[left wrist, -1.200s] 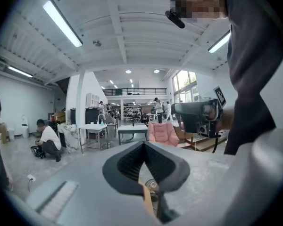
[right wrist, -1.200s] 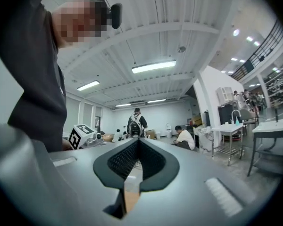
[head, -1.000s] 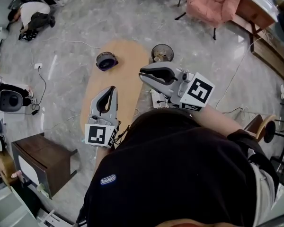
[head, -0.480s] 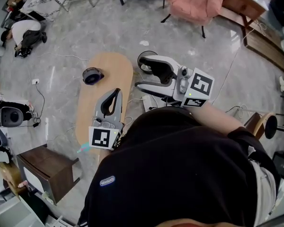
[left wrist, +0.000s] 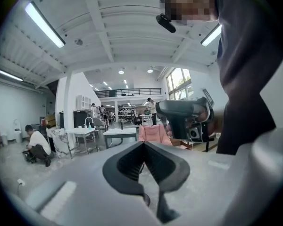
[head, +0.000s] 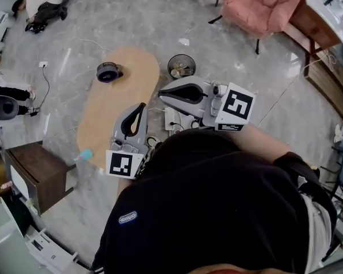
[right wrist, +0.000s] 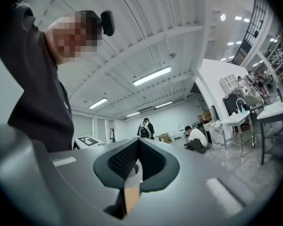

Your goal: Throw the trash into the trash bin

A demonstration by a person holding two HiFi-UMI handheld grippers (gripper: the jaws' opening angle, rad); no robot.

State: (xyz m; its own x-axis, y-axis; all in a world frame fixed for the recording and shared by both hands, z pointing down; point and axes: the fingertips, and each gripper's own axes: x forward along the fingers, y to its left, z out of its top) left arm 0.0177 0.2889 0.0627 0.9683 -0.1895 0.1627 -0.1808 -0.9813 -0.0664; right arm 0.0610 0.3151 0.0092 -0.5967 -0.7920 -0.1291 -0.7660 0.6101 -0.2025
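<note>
A round black wire-mesh trash bin [head: 170, 63] stands on the grey marble floor, just beside the far right edge of a light oval wooden table [head: 120, 96]. Pale scraps lie in its bottom, though what they are is too small to tell.

The person stands at the table's near end with both tools raised and empty. The left gripper [head: 140, 106] hangs over the tabletop with its jaws clenched tip to tip on nothing. The right gripper [head: 162, 95] is held off the table's right edge, near the bin, and is likewise closed and bare.

No trash is in hand, so the step looks like a fetch rather than a drop. Two candidates remain on the table: a dark, purple-rimmed round object [head: 107, 72] at the far end, well apart from both tools, and a small teal object [head: 84, 154] at the near left edge. Either pick-up calls for the jaws to part first, then a short carry across to the bin.

The teal piece sits right on the table's rim, where a nudge could tip it to the floor. A white power strip [head: 172, 119] with trailing cables lies on the floor between the person and the bin, a likely snag underfoot. Beyond the bin the floor runs open; a pink armchair [head: 257, 4] and a dark brown wooden cabinet [head: 37, 173] stand well clear.
</note>
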